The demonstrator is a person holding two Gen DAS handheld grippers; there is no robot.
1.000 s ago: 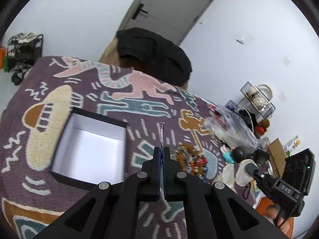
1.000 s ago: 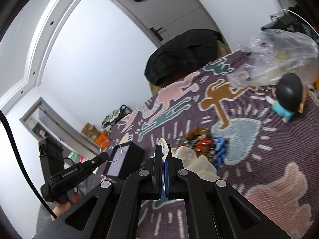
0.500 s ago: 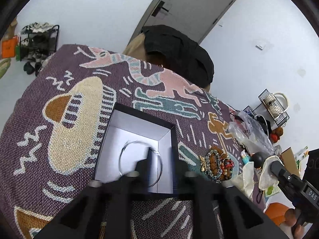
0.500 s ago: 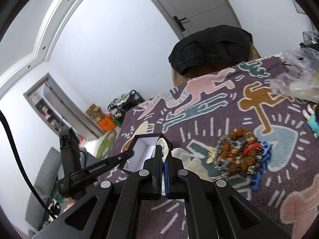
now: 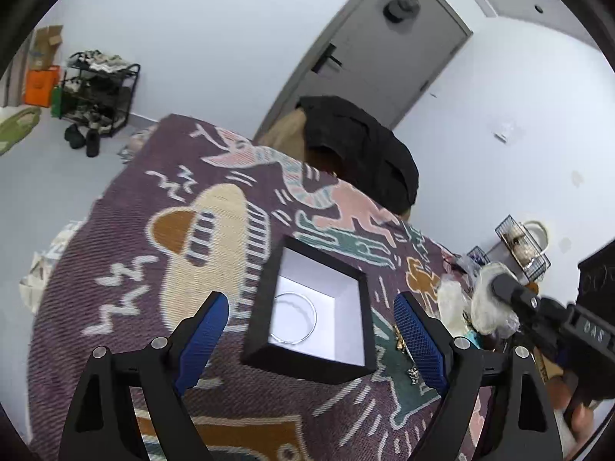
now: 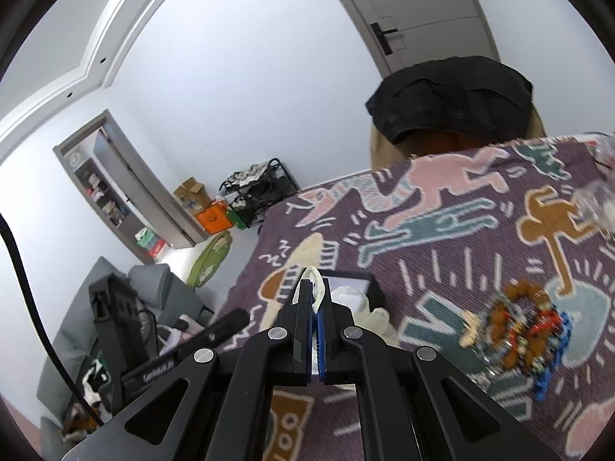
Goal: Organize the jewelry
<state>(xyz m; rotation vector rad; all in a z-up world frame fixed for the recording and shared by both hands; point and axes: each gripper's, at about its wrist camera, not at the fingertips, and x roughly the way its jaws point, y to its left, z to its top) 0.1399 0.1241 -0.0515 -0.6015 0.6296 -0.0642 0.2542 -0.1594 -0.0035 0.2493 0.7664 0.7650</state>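
A black box with a white inside (image 5: pixel 307 361) stands on the patterned purple cloth (image 5: pixel 127 253). A thin silver bangle (image 5: pixel 294 319) lies flat on the box floor. My left gripper (image 5: pixel 309 340) is open wide and empty, its blue pads either side of the box. My right gripper (image 6: pixel 315 303) is shut on a whitish translucent bag (image 6: pixel 317 288); the bag hangs over the jaw tips and more of it bulges behind (image 6: pixel 357 307). The box (image 6: pixel 365 284) shows just beyond them. A heap of beaded bracelets (image 6: pixel 526 326) lies to the right.
A dark jacket over a chair (image 5: pixel 357 150) stands at the table's far edge. Clear plastic bags and clutter (image 5: pixel 457 299) lie at the right. Small metal pieces (image 5: pixel 407 357) lie on the cloth by the box. A shoe rack (image 5: pixel 96 92) stands on the floor at left.
My left gripper held the silver bangle shut between its pads, moved over the box, opened, and the bangle now lies inside. My right gripper swung left, still shut on the bag.
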